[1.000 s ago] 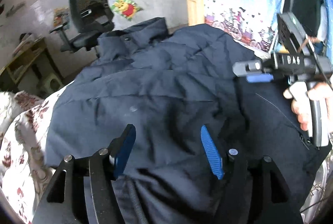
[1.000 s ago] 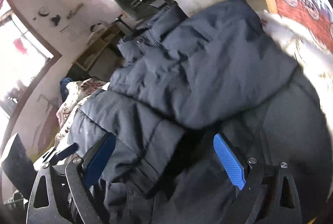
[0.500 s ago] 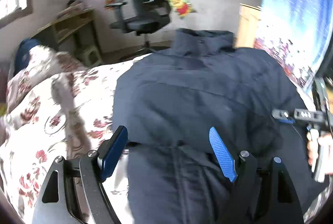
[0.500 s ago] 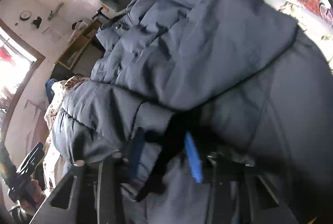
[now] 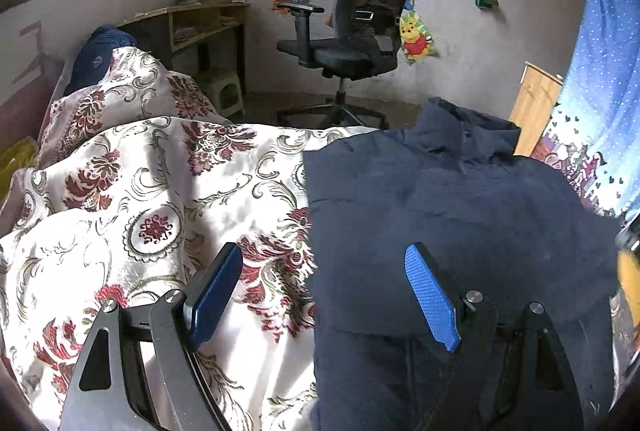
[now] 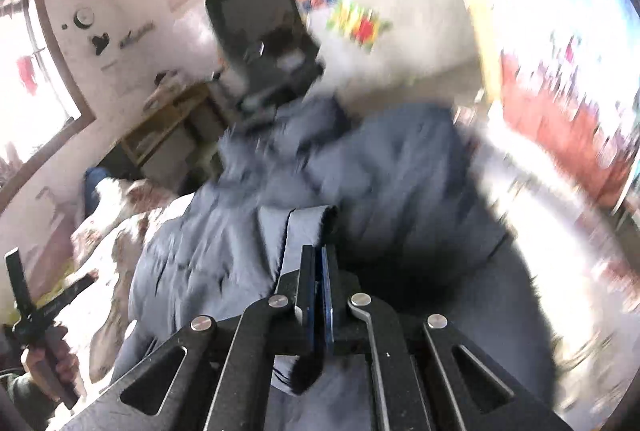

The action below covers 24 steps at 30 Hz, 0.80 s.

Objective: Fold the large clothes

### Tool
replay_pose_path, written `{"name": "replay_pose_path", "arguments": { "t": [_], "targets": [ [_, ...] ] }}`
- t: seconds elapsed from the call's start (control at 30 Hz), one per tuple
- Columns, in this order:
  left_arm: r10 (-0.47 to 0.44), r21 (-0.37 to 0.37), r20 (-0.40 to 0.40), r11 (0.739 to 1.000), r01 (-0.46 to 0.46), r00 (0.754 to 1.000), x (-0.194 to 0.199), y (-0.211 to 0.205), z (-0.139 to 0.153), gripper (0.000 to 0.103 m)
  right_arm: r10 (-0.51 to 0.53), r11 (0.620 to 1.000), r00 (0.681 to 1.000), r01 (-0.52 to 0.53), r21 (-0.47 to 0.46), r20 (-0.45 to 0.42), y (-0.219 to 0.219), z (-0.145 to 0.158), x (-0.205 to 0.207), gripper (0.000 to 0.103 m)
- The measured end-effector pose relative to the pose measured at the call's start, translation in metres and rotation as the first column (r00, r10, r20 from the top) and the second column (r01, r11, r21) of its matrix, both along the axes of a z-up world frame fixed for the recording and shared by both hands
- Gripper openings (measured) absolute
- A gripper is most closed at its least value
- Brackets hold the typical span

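Right gripper [image 6: 316,271] clenched on dark blue puffy jacket [image 5: 460,211] edge; left gripper [image 5: 324,295] wide, empty; could slip off; slick cloth.

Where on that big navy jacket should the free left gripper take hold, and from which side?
Probably the jacket's left edge, where it lies straight on the flowered bedspread. The left gripper, open, already straddles it; coming from the bedspread side lets one finger slide under. The right gripper already pinches a fold.
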<state>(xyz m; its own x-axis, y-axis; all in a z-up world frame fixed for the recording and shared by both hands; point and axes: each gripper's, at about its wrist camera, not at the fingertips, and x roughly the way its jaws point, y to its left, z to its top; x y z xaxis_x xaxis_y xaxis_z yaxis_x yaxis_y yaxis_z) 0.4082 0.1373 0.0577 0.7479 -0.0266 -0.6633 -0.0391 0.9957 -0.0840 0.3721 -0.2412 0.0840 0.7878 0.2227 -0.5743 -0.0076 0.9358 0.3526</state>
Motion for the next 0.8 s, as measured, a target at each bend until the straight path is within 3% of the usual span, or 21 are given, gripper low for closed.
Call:
{"name": "replay_pose_path", "arguments": {
  "t": [0.2, 0.3, 0.43, 0.5, 0.6, 0.8],
  "targets": [
    [-0.006, 0.033, -0.032, 0.999, 0.007, 0.999, 0.016, -0.014, -0.010, 0.079, -0.155, 0.984, 0.984, 0.161, -0.072, 0.084, -0.024, 0.026, 0.012, 0.004],
    [-0.033, 0.073, -0.051, 0.997, 0.036, 0.998, 0.031, -0.028, -0.019, 0.079, -0.165, 0.977, 0.985, 0.171, -0.127, 0.053, -0.026, 0.015, 0.029, 0.004],
    [-0.060, 0.120, -0.087, 0.990, 0.070, 0.994, 0.051, -0.047, -0.035, 0.079, -0.192, 0.938, 0.981, 0.181, -0.295, -0.011, -0.022, -0.011, 0.042, 0.005],
    [-0.084, 0.117, -0.099, 0.989, 0.095, 0.992, 0.059, -0.060, -0.041, 0.079, -0.209, 0.910, 0.978, 0.191, -0.368, -0.011, -0.018, -0.020, 0.043, 0.015],
    [-0.138, 0.118, -0.108, 0.982, 0.150, 0.985, 0.065, -0.081, -0.049, 0.079, -0.162, 0.921, 0.987, 0.150, -0.360, -0.003, -0.012, -0.027, 0.043, 0.036],
    [-0.198, 0.187, -0.169, 0.955, 0.229, 0.965, 0.074, -0.114, -0.076, 0.079, 0.056, 0.924, 0.995, -0.084, -0.373, -0.084, 0.030, -0.057, 0.055, 0.036]
  ]
}}
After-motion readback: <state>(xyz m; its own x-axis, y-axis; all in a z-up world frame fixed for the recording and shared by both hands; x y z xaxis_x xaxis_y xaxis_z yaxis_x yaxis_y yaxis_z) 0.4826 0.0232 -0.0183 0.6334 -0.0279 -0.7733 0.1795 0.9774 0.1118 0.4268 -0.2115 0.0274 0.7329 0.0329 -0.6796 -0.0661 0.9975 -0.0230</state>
